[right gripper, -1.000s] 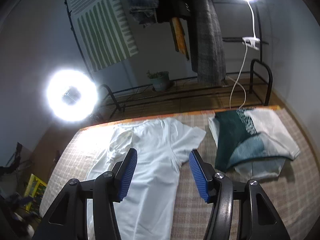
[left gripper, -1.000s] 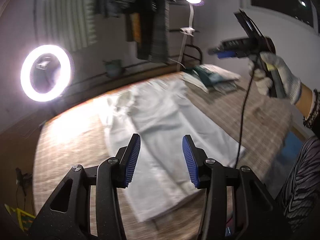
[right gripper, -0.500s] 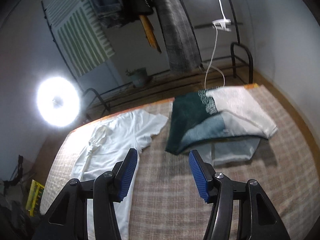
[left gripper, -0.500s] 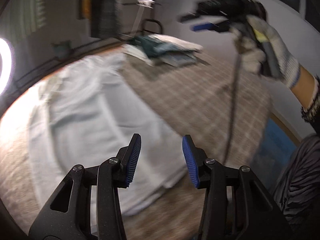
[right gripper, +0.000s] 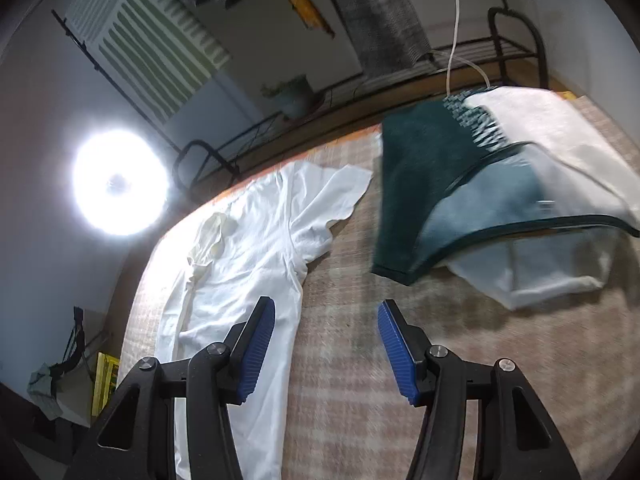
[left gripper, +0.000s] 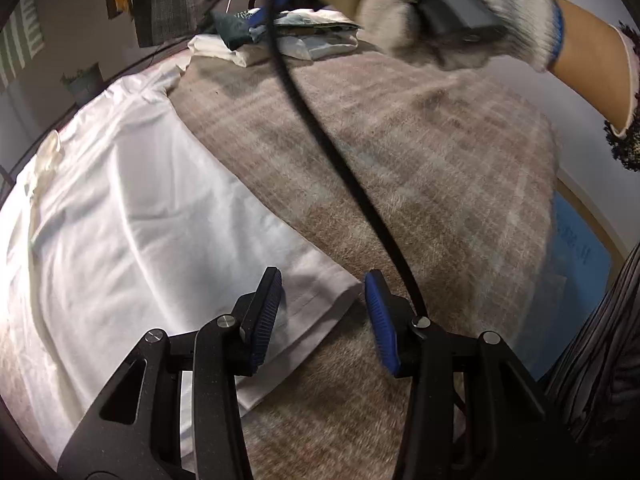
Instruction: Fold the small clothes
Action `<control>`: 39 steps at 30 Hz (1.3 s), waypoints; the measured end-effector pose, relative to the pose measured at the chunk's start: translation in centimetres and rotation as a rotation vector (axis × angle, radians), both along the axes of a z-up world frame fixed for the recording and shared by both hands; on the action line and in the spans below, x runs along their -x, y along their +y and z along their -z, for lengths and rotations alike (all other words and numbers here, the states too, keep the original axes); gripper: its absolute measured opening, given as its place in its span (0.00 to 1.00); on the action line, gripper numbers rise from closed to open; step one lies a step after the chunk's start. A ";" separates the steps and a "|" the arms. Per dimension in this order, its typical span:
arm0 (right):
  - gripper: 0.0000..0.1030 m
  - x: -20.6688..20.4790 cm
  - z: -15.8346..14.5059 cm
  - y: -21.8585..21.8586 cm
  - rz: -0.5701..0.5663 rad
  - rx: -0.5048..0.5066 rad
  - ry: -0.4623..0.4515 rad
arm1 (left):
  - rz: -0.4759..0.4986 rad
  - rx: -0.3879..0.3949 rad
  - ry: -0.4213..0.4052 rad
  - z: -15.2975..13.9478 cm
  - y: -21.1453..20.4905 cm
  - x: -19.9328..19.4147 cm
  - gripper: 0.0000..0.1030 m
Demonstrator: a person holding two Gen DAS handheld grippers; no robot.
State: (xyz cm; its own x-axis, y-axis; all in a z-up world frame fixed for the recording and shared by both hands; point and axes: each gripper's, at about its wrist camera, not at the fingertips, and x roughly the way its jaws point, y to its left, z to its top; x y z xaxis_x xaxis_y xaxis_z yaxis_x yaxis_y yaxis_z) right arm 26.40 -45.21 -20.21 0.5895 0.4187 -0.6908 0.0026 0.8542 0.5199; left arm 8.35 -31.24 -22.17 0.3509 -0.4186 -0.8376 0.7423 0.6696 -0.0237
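White T-shirt spread flat, folded pile beside it

The white T-shirt [right gripper: 248,240] lies open on the plaid cloth, collar toward 11 o'clock, hem toward 6; a folded pile [right gripper: 492,184], dark green over white, sits near its sleeve at 2 o'clock

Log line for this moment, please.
left tool: open over white T-shirt hem corner | right tool: open, empty | folded pile: untouched

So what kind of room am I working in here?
Probably a room at home set up for filming: a white T-shirt lies on a plaid-covered surface, clothes hang on a rack behind, and a ring light stands beside it.
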 end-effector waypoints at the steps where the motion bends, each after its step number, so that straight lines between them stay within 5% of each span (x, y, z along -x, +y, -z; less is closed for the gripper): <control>1: 0.56 -0.6 0.2 0.5 -0.006 0.002 0.007 | 0.001 0.001 -0.010 0.0 -0.1 0.2 0.43; 3: 0.56 -1.9 1.0 1.6 -0.022 -0.010 0.023 | 0.006 0.000 -0.021 0.1 -0.3 0.2 0.43; 5: 0.56 -3.1 1.7 2.4 -0.037 -0.038 0.037 | -0.018 0.018 -0.018 0.1 -0.1 -0.4 0.25; 6: 0.55 -4.0 2.1 3.1 -0.050 -0.043 0.047 | -0.036 0.022 -0.020 0.1 0.0 -0.8 0.04; 11: 0.55 -7.7 4.3 4.0 -0.004 -0.017 0.102 | -0.104 0.143 0.105 -0.6 1.8 -2.7 0.02; 19: 0.53 -11.0 6.5 3.7 0.083 -0.060 0.098 | -0.126 0.240 0.148 -2.0 2.9 -2.9 0.02; 20: 0.46 -11.4 6.5 3.7 0.084 -0.057 0.093 | -0.128 0.238 0.149 -1.9 2.7 -2.9 0.02; 21: 0.26 -11.7 6.5 3.9 0.069 -0.067 0.089 | -0.130 0.235 0.151 -1.8 2.7 -2.9 0.02; 24: 0.00 -12.4 6.9 4.9 0.034 -0.077 0.093 | -0.133 0.239 0.159 -1.8 2.7 -2.7 0.02; 27: 0.00 -12.2 5.1 5.5 0.032 0.008 0.055 | -0.148 0.279 0.163 -2.5 3.0 -2.5 0.02; 31: 0.00 -11.9 2.4 4.8 0.045 0.002 -0.011 | -0.154 0.297 0.151 -3.2 3.5 -2.5 0.02; 39: 0.00 -12.9 4.3 6.9 0.052 0.170 0.110 | -0.225 0.310 0.180 -2.8 5.6 -2.9 0.02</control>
State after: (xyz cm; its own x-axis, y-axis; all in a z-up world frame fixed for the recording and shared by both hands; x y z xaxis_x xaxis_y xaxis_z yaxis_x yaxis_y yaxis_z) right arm 39.31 -38.36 -24.52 0.5245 0.2620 -0.8101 0.0975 0.9267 0.3629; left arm 11.21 -25.65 -19.32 0.3219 -0.5904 -0.7402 0.5442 0.7551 -0.3656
